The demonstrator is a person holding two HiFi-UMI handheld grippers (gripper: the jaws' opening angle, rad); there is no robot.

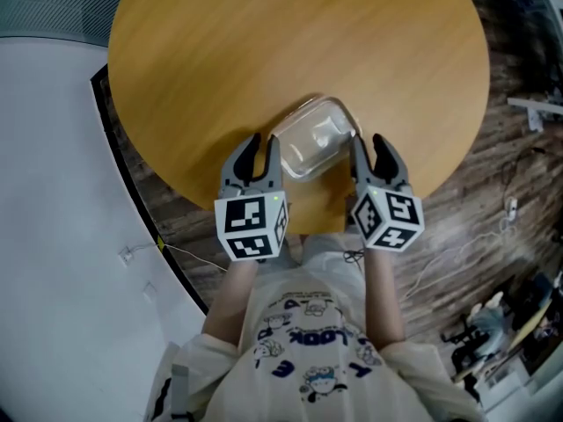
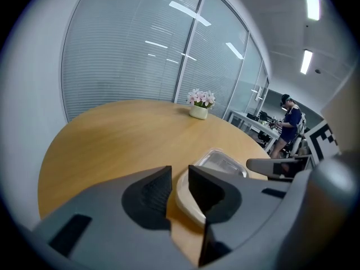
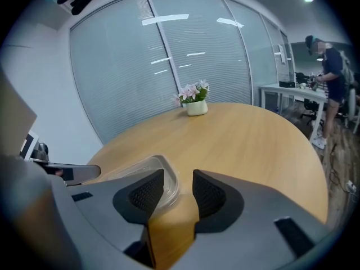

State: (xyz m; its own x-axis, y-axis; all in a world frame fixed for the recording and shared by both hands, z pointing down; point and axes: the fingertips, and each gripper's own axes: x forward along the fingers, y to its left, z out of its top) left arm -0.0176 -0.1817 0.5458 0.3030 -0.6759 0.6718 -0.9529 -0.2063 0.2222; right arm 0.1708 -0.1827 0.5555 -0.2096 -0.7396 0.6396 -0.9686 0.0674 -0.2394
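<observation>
A clear plastic lidded container (image 1: 315, 137) lies on a round wooden table (image 1: 264, 42), near its front edge. My left gripper (image 1: 262, 148) rests at the container's left side, jaws a narrow gap apart. In the left gripper view the container (image 2: 222, 162) shows just past the gripper (image 2: 179, 187), its pale rim in the gap. My right gripper (image 1: 371, 148) stands at the container's right side, also slightly apart. In the right gripper view the container's corner (image 3: 135, 170) sits behind the left jaw of the gripper (image 3: 179, 187). Neither gripper clamps anything.
A small white pot of pink flowers (image 2: 199, 111) (image 3: 196, 107) stands at the table's far side, before a curved glass wall with blinds. A person (image 2: 289, 125) (image 3: 332, 66) stands by desks at the right. Cables lie on the dark wood floor (image 1: 501, 174).
</observation>
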